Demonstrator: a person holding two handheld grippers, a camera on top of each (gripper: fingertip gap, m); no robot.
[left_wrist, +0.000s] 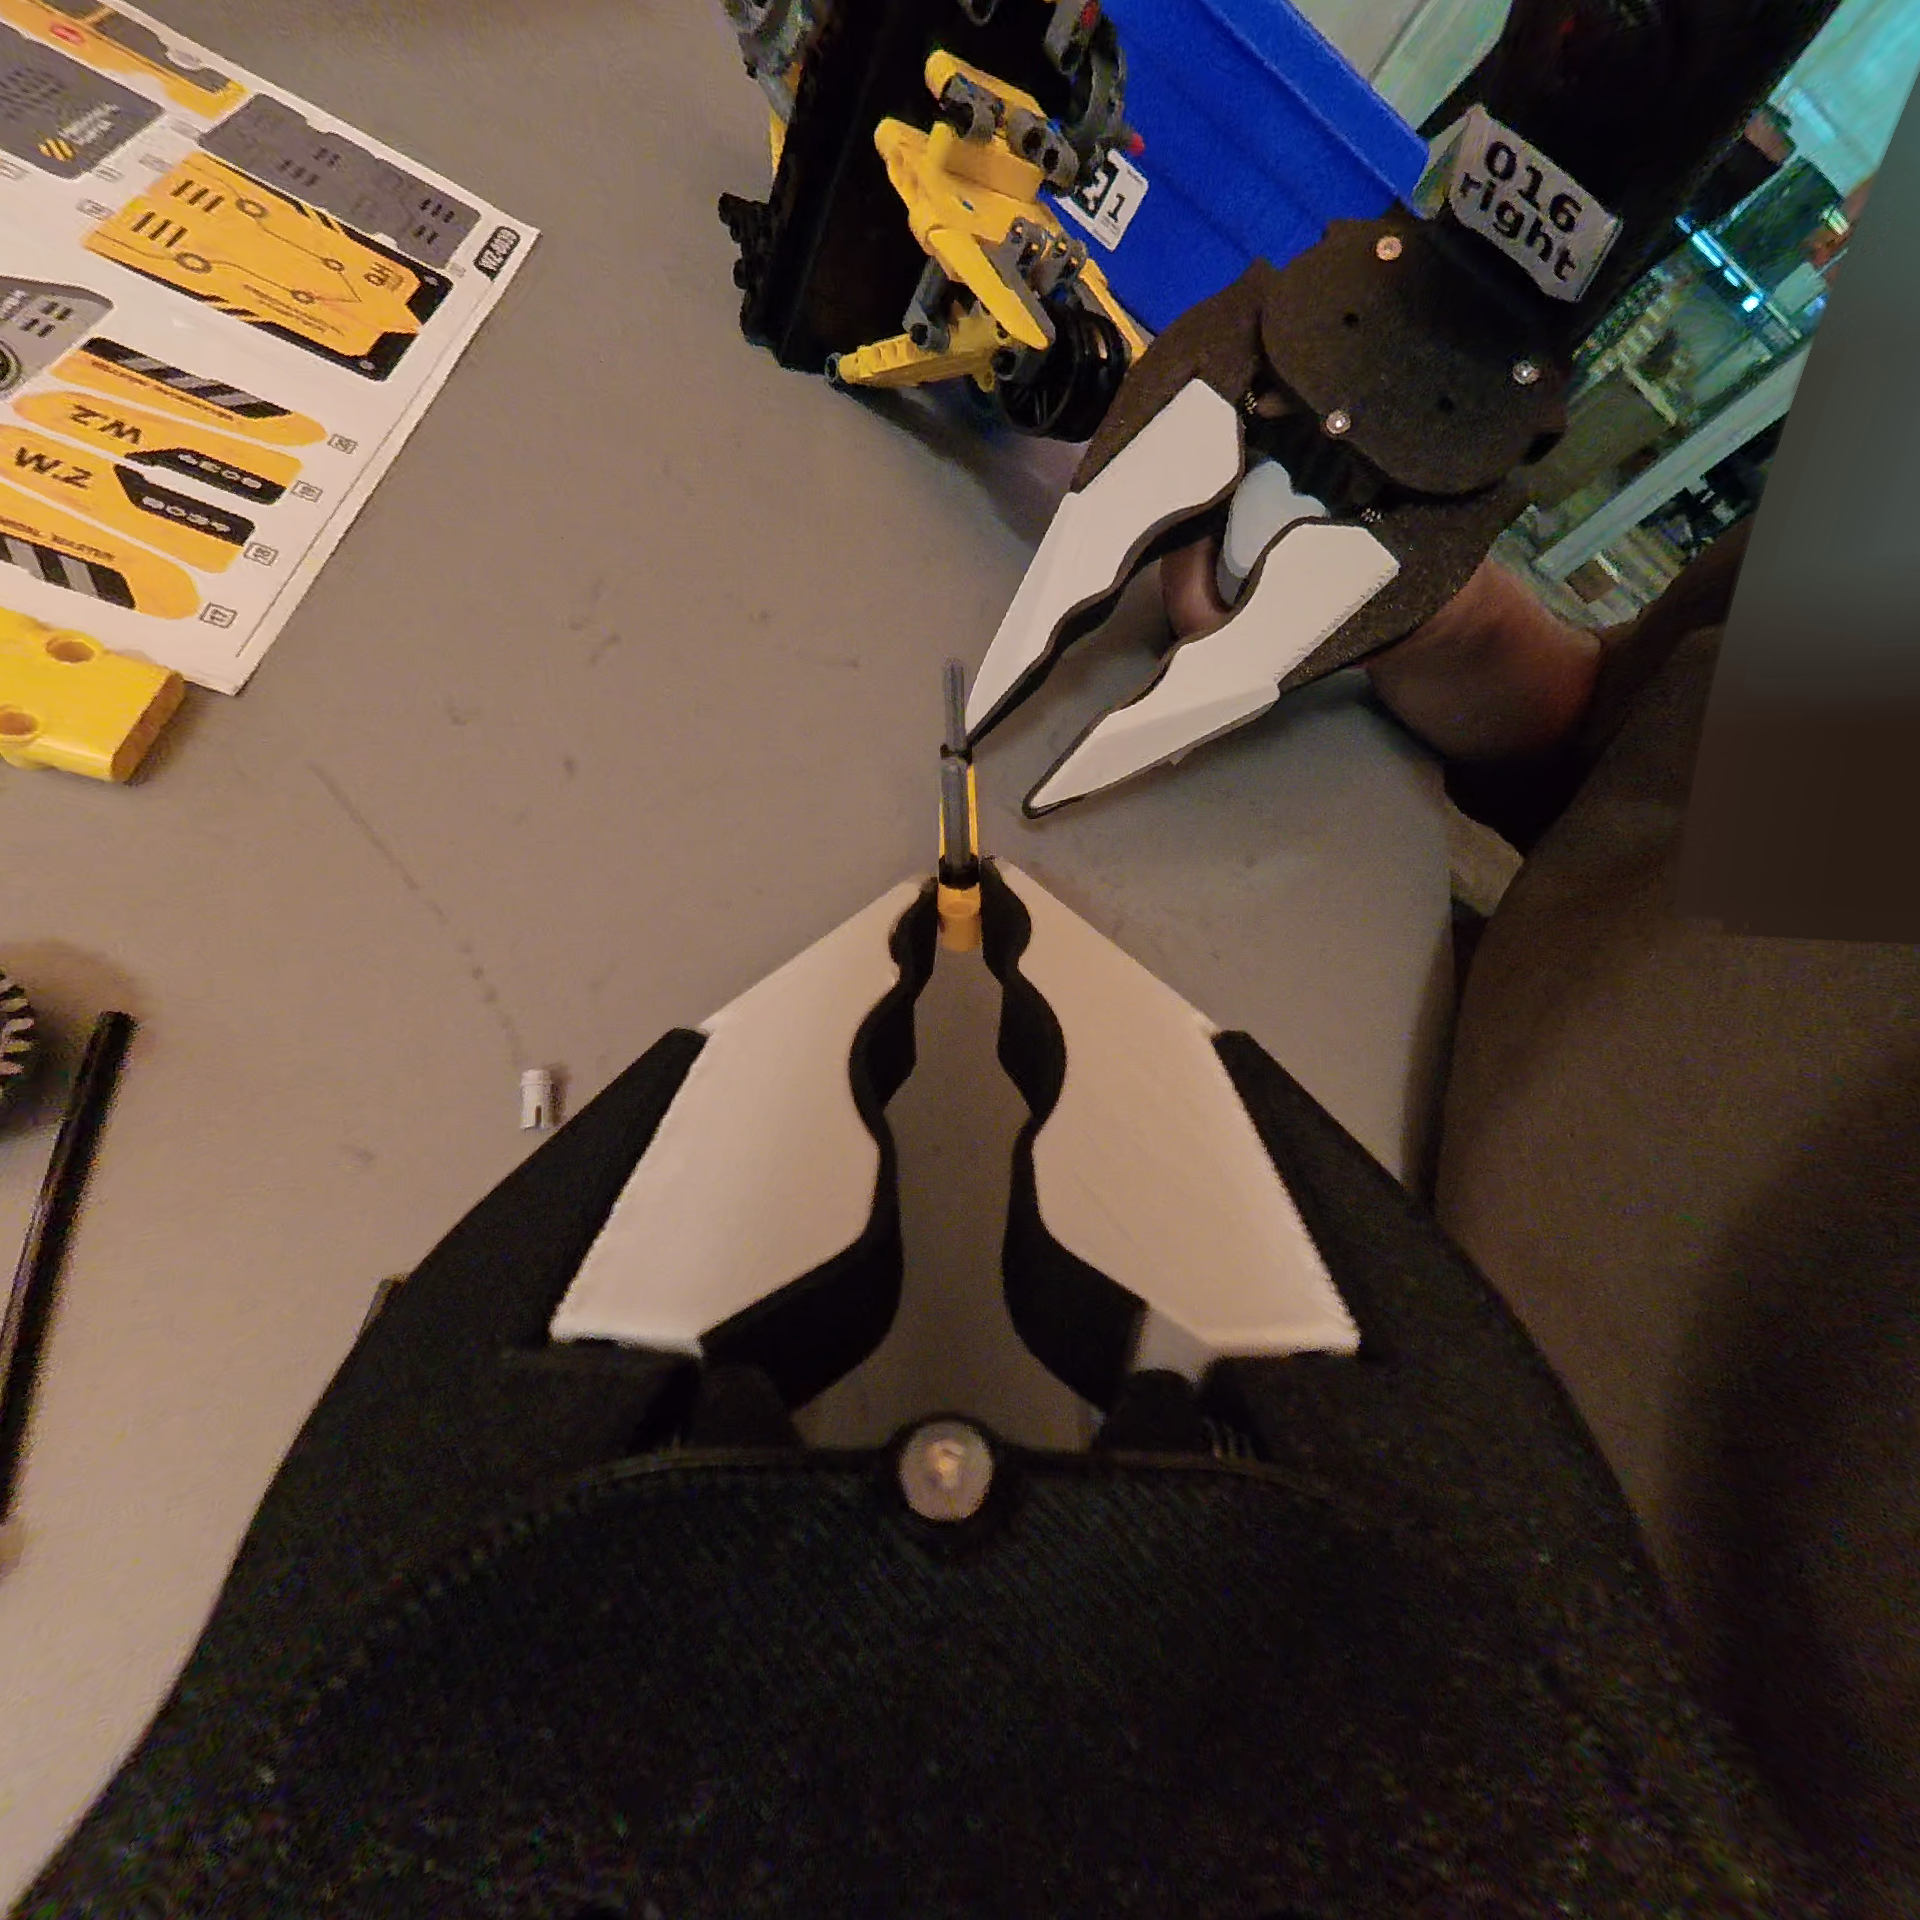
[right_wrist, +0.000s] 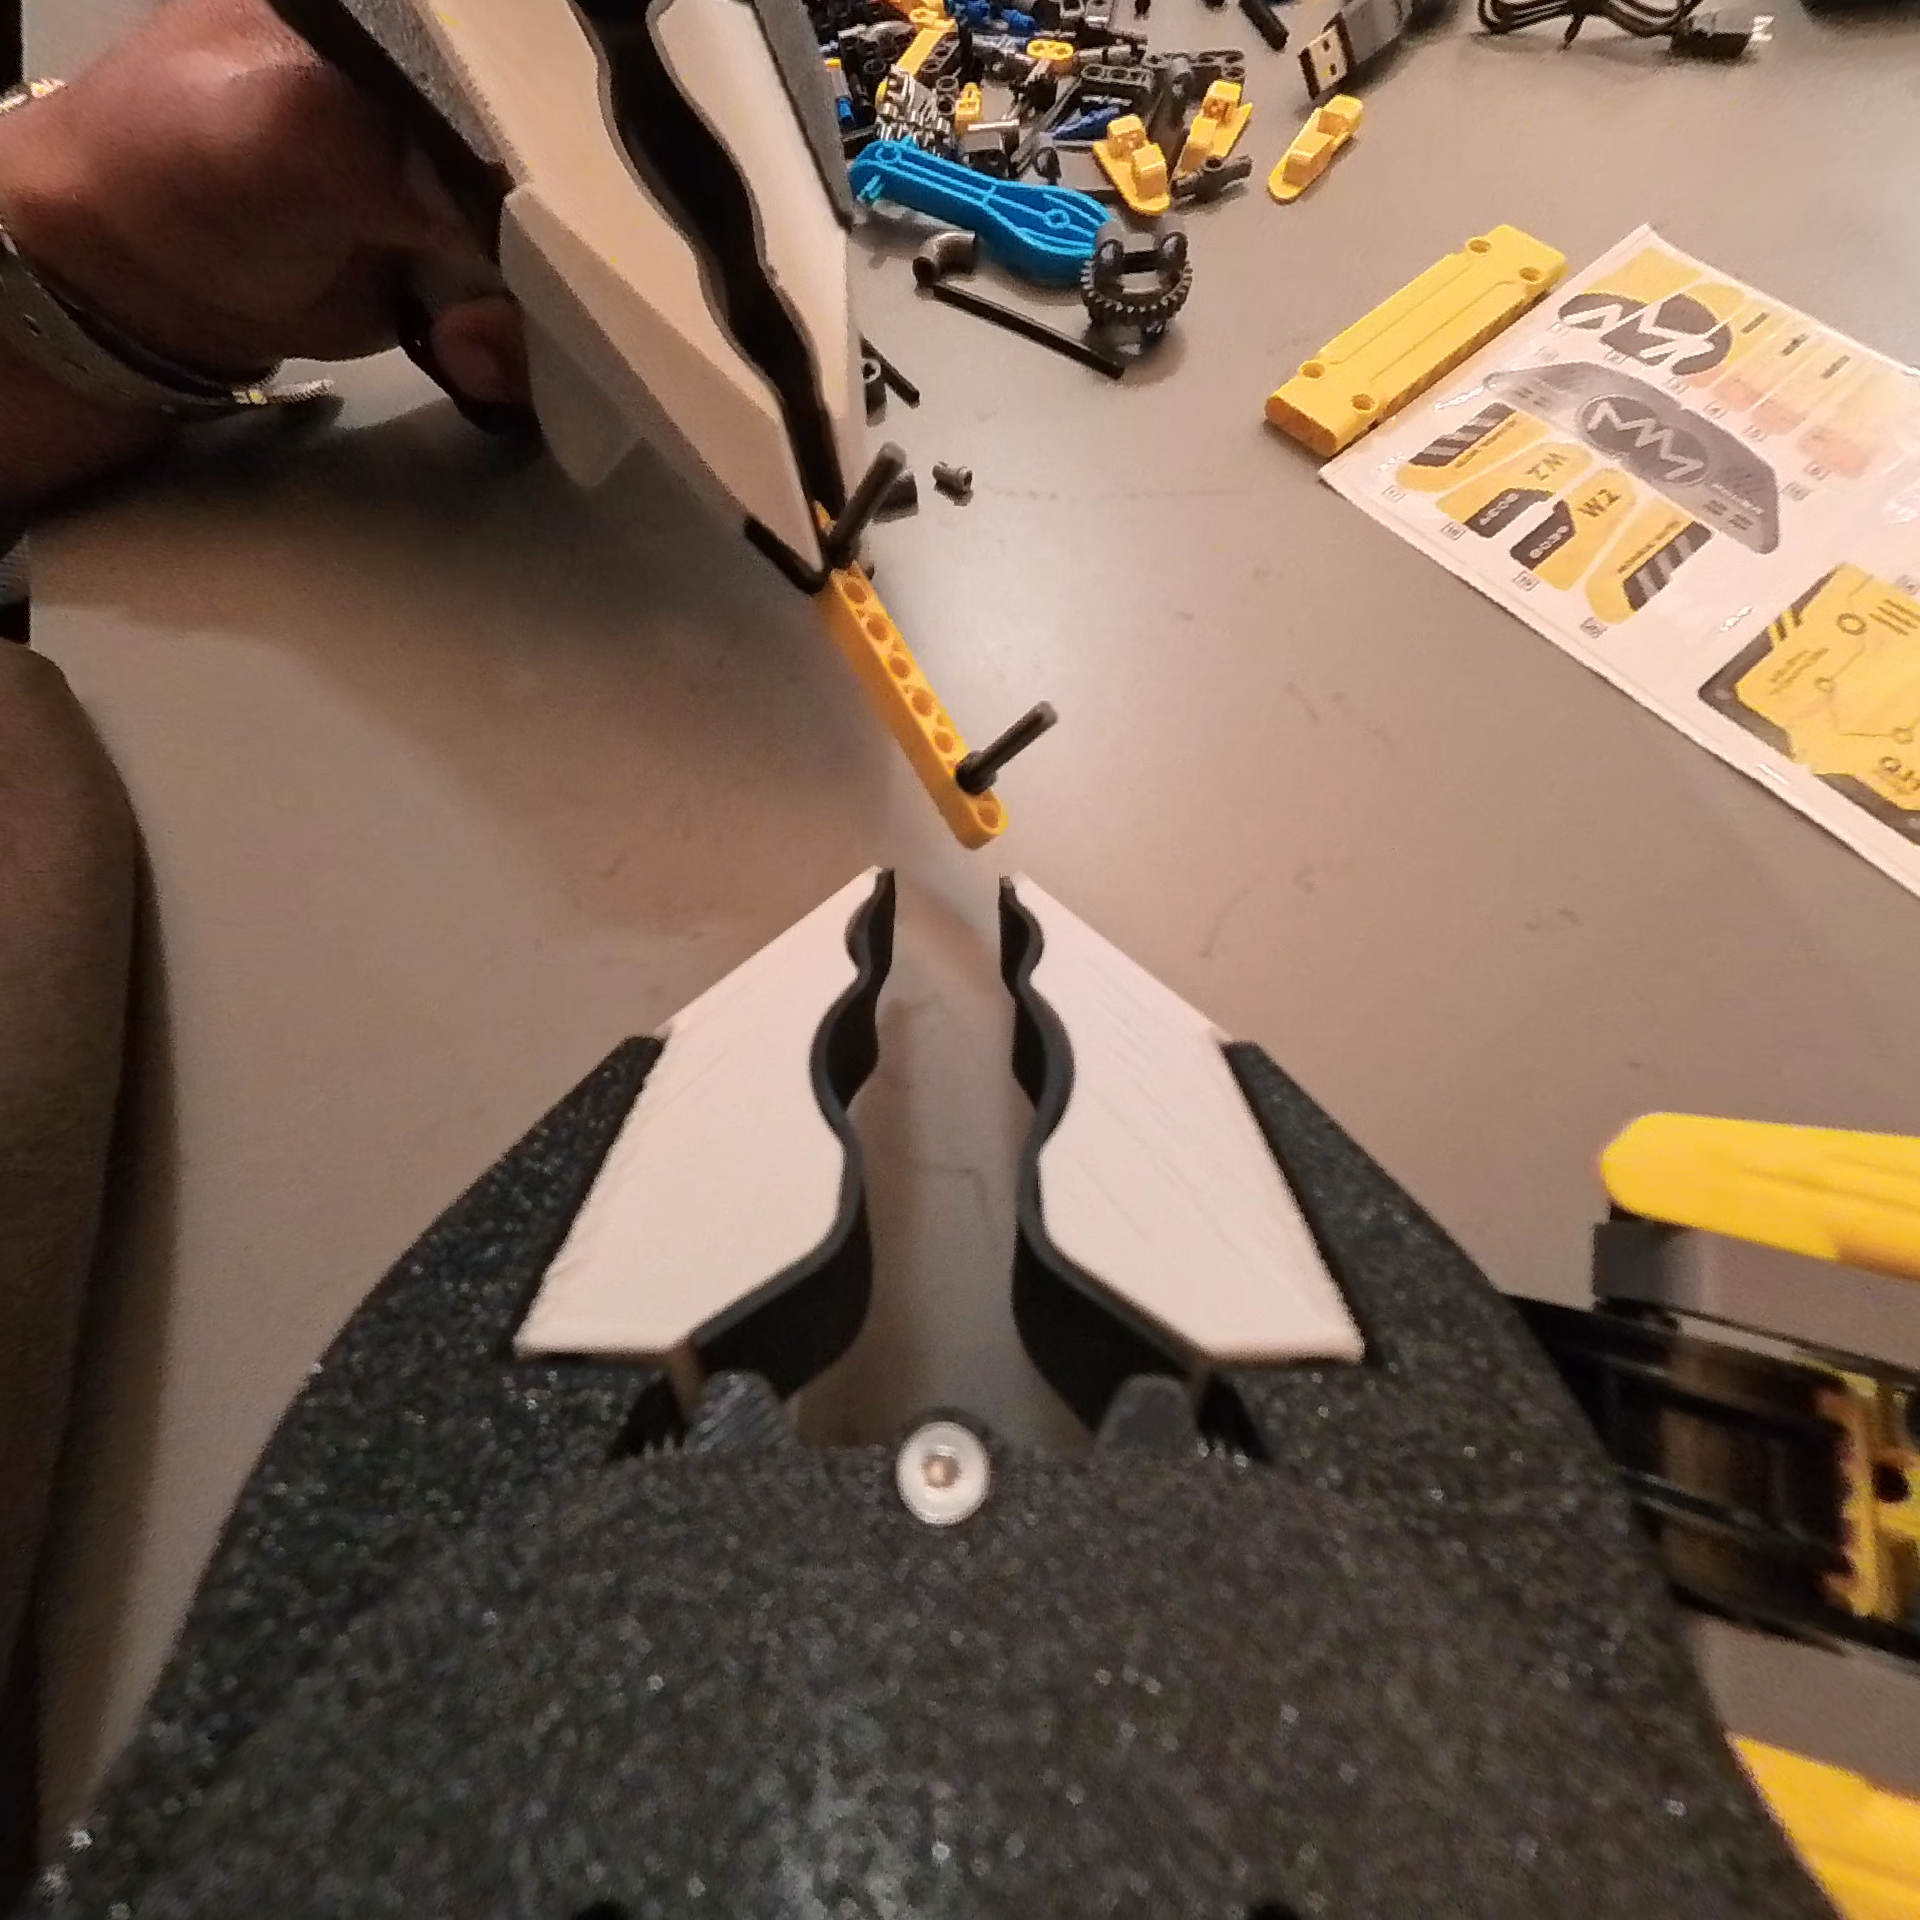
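My left gripper (left_wrist: 956, 883) is shut on one end of a long yellow beam with holes (left_wrist: 958, 831) and holds it above the grey table (left_wrist: 623, 623). The beam points away from it. In the right wrist view the beam (right_wrist: 909, 696) slants down from the left gripper (right_wrist: 810, 561), with a dark pin (right_wrist: 1008, 743) near its free end and another pin (right_wrist: 862, 499) by the held end. My right gripper (right_wrist: 945, 881) is open and empty, just short of the beam's free end. It also shows in the left wrist view (left_wrist: 1003, 774), one fingertip beside the pin (left_wrist: 954, 707).
A sticker sheet (left_wrist: 208, 312) (right_wrist: 1662, 540) and a yellow panel (right_wrist: 1413, 332) lie on the table. A partly built yellow model (left_wrist: 977, 229) stands before a blue bin (left_wrist: 1247, 156). A pile of loose parts (right_wrist: 1039, 125) lies far off. A small grey pin (left_wrist: 537, 1096) lies loose. My left tips are roughly 15 centimetres from the yellow panel (right_wrist: 1413, 332).
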